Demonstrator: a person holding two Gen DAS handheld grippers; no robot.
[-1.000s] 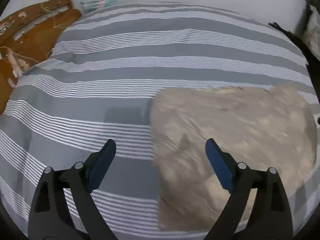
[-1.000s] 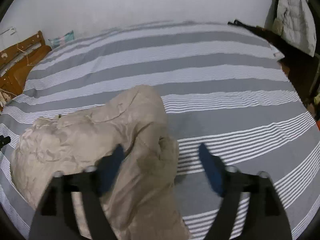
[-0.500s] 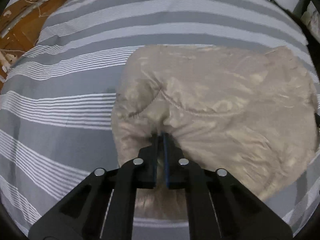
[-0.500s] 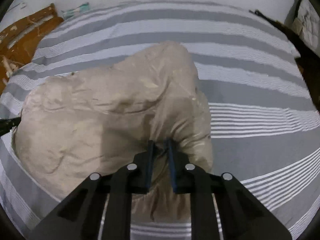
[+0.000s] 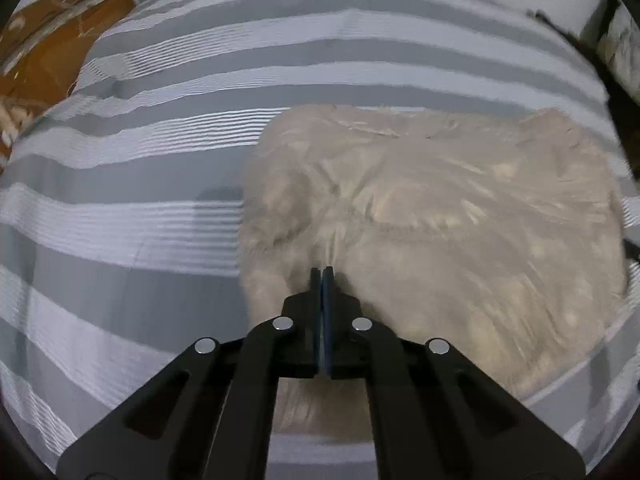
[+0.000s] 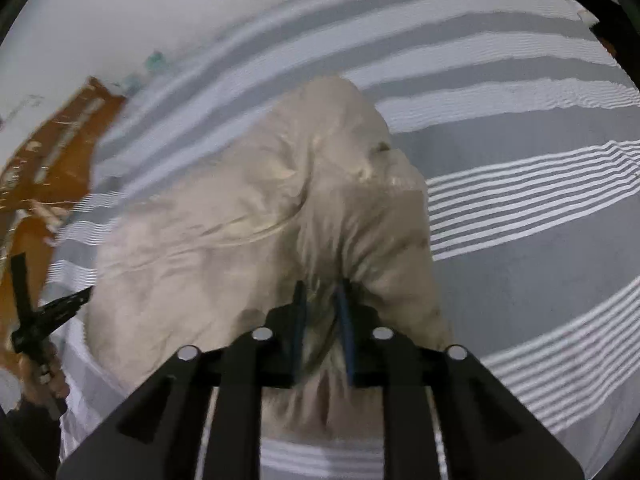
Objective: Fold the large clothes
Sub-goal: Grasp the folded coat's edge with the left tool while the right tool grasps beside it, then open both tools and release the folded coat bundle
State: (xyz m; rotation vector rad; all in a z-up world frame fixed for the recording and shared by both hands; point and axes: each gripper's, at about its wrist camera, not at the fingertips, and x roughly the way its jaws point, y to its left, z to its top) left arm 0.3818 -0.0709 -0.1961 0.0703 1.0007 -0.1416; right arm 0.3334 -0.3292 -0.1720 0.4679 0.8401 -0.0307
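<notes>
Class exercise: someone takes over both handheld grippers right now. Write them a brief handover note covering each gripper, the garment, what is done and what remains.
Left gripper: shut, pinching the near edge of the beige jacket.
Right gripper: jaws have just been opening a little, but a thick bunch of jacket sits gripped between them.
The jacket lies rumpled on the striped bedcover.
Done: both grips taken.
Left: no neat fold shows yet; probably lift, spread and fold.

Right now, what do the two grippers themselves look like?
Both the left gripper and right gripper are matte black scissor-style linkages with round silver pivot pins and cut-out slots; each ends in two flat fingers faced with blue pads.
</notes>
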